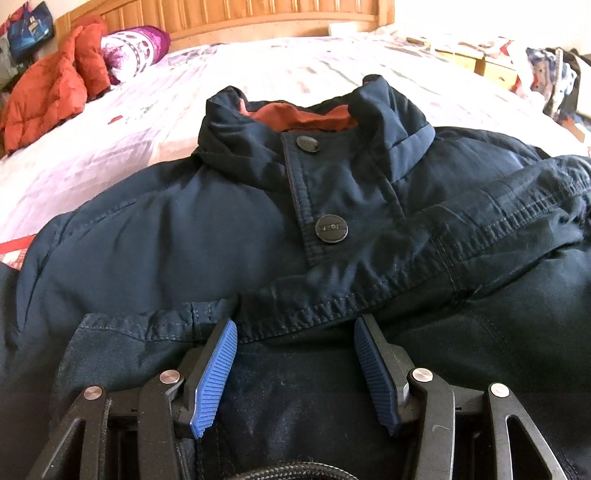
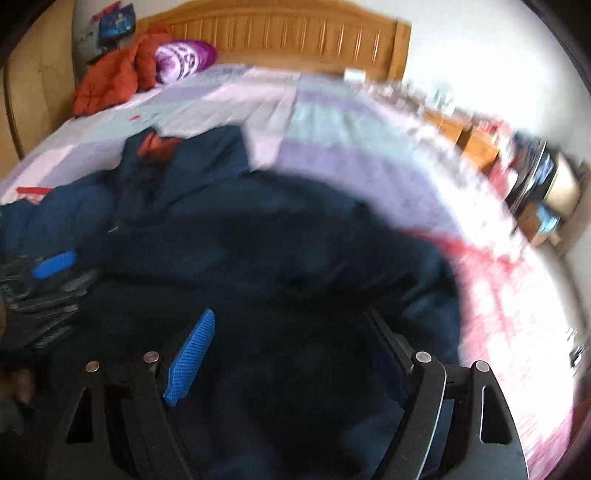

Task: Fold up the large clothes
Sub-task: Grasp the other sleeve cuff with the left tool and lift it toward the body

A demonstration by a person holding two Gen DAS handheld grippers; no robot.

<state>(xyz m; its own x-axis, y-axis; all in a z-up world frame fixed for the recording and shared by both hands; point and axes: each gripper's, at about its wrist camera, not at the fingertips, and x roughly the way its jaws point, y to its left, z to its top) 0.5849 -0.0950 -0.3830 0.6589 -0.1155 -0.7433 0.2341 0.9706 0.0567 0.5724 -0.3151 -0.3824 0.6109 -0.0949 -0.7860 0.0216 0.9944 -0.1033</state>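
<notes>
A navy jacket (image 1: pixel 229 229) with an orange-lined collar (image 1: pixel 306 116) and two dark snap buttons lies front-up on the bed. A stitched fold of it crosses the chest. My left gripper (image 1: pixel 295 325) hovers low over the jacket's lower front, open, its blue pads (image 1: pixel 216 373) apart with only flat fabric beneath them. In the blurred right wrist view, the same jacket (image 2: pixel 277 240) fills the middle. My right gripper (image 2: pixel 291 317) stands open above its dark cloth, nothing pinched. The left gripper's blue pad (image 2: pixel 55 264) shows at the left edge there.
The jacket rests on a pale patchwork bedsheet (image 1: pixel 258 70) before a wooden headboard (image 1: pixel 266 14). An orange puffy garment (image 1: pixel 51 85) and a purple patterned pillow (image 1: pixel 133 48) lie at the far left. Wooden furniture and cluttered items (image 2: pixel 535 195) stand along the bed's right side.
</notes>
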